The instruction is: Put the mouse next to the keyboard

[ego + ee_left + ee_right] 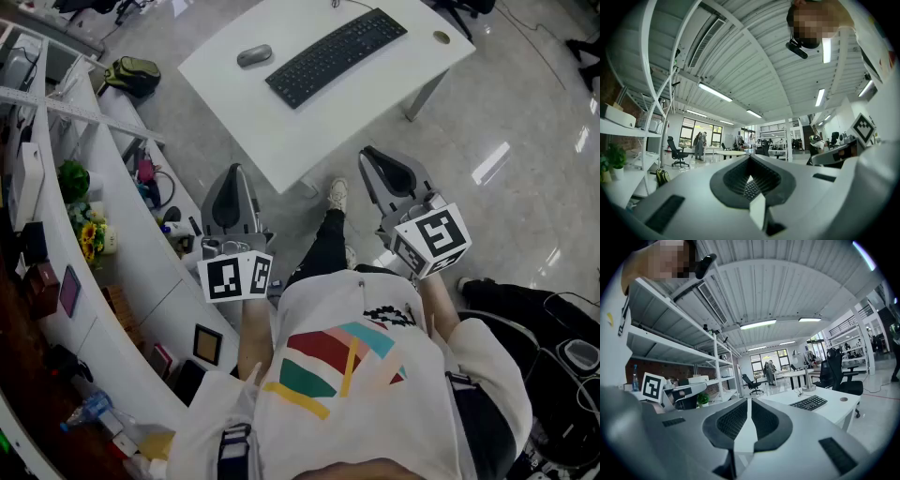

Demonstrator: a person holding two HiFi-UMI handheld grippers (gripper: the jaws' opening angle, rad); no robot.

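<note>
A: Your left gripper [235,172] and right gripper [371,154] hang near you, short of the desk [281,141], jaws closed on nothing.
B: And the mouse [254,56]?
A: Farther out on the desk, beside the left end of the keyboard [336,56], well apart from both grippers.

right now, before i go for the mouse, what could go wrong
1. The left gripper and right gripper are both shut and empty. Arriving shut would likely shove the mouse rather than grip it.
2. The mouse lies between the keyboard and one end of the table. A shove away from the keyboard could send it off that edge.
</note>
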